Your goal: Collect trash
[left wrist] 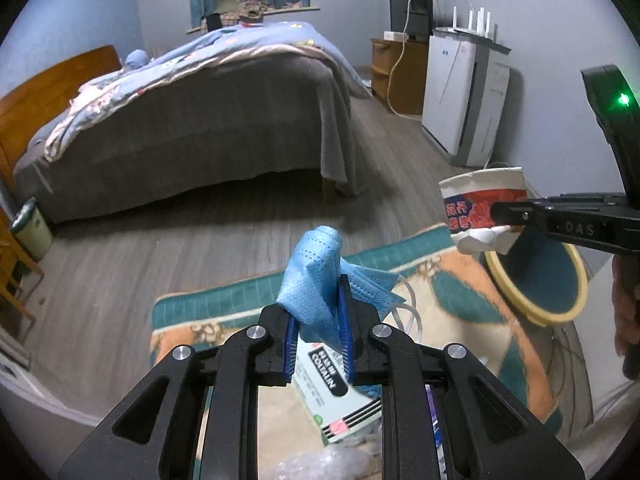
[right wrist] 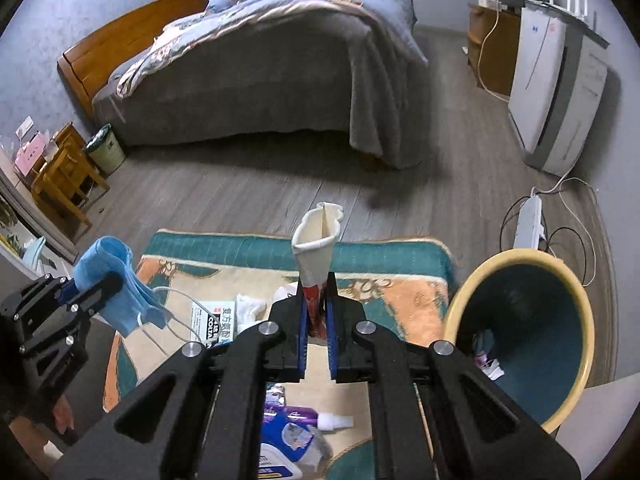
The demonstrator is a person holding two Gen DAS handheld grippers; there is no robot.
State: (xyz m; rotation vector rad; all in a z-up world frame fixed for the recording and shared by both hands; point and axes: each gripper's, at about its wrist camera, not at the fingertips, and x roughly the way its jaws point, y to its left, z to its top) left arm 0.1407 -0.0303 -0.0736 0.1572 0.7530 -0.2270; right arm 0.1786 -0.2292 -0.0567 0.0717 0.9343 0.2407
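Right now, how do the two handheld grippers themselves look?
Both the left gripper and the right gripper are matte black linkage frames with round silver pivot bolts and blue ribbed pads on the fingers. The right one's side bears white "DAS" lettering and a green light.

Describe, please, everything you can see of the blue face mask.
The blue face mask is a light blue, pleated, fabric-like disposable, crumpled and folded. The left hand-held gripper is shut on it, blue pads pressing both sides, holding it in the air above the patterned rug. Its white ear loops hang loose below. Nothing else touches it.
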